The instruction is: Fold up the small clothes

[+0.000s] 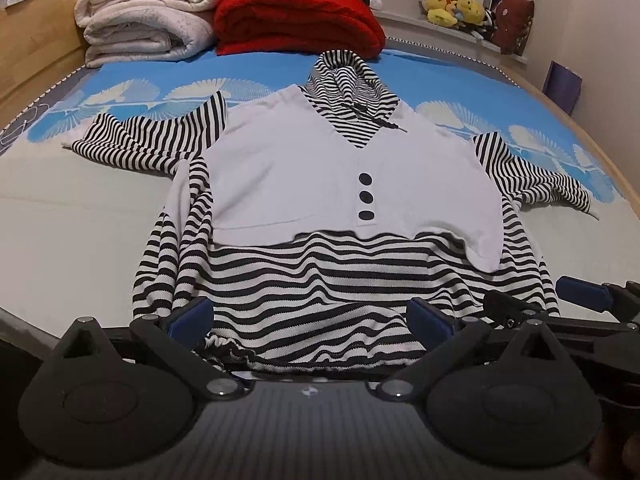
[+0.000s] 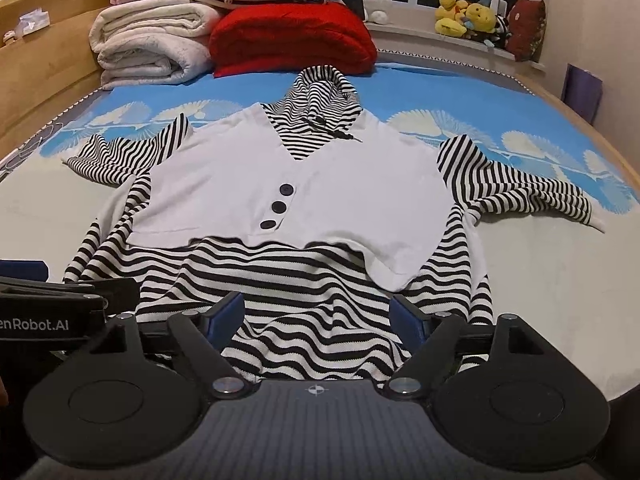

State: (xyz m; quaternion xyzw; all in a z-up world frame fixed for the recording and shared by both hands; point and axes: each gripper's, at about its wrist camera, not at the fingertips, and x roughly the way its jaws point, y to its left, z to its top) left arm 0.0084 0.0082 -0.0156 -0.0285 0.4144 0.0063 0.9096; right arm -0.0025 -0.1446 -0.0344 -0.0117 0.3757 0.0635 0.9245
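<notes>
**A:** How far along is the folding?

**B:** Barely begun, I'd judge. The hooded top point(image 1: 320, 176) lies face up and spread flat on the bed point(image 1: 60, 220), both striped sleeves out to the sides, the hood pointing toward the stacked blankets point(image 1: 148, 20). No fold is made yet: sleeves, sides and hem all remain to be brought in.

**A:** And the tools?

**B:** Both sit at the near hem. The left tool point(image 1: 308, 316) is released, its blue pads wide apart with striped cloth lying between them but not pinched. The right tool point(image 2: 320, 312) is likewise spread wide over the hem, nothing clamped.

**A:** Anything hard to read?

**B:** The hem's very edge runs under the tool bodies in both views, so I cannot tell how it lies there or whether the pads touch the fabric. The white front panel point(image 2: 280, 184) has a corner hanging lower on one side, and the cloth beside the left sleeve is bunched. The hands holding the tools are out of view.
</notes>
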